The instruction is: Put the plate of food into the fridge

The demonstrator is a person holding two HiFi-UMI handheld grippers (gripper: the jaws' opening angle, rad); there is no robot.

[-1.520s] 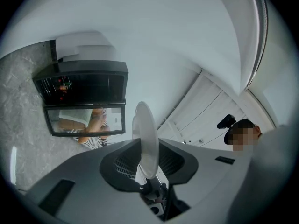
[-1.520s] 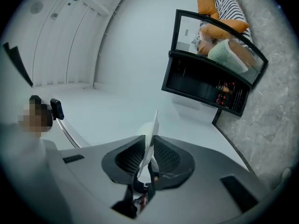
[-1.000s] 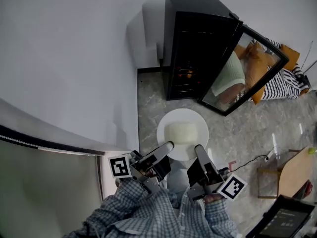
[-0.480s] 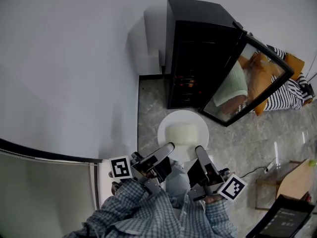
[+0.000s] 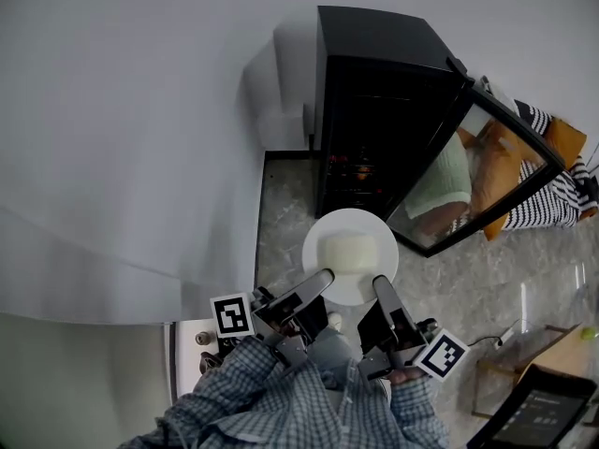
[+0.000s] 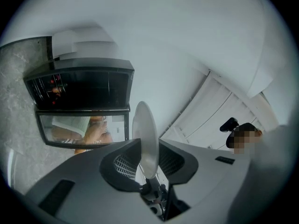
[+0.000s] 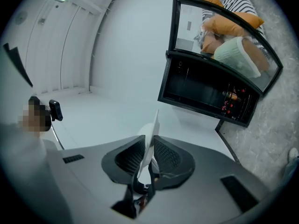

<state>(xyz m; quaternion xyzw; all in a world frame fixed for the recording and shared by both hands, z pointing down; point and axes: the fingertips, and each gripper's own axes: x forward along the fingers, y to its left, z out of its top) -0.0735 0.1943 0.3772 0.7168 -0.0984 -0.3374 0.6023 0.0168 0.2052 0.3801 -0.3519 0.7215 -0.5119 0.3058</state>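
A round white plate (image 5: 316, 247) carrying a pale block of food (image 5: 348, 252) hangs level in front of me. My left gripper (image 5: 319, 280) is shut on its near-left rim, and my right gripper (image 5: 379, 285) is shut on its near-right rim. In the left gripper view the plate (image 6: 144, 139) stands edge-on between the jaws; the right gripper view shows the plate (image 7: 150, 141) pinched the same way. Just beyond it stands the black fridge (image 5: 374, 110), its glass door (image 5: 482, 171) swung open to the right. Shelves inside hold small red and orange items (image 5: 351, 169).
A white wall (image 5: 140, 138) runs along the left, meeting the marbled grey floor (image 5: 281, 213). Striped and orange cushions (image 5: 552, 171) lie beyond the door. A wooden table (image 5: 538, 358) and a dark screen (image 5: 533, 414) sit at the lower right.
The plate and both grippers have come closer to the fridge, which now looms larger and nearer. Both grips on the rim are unchanged.
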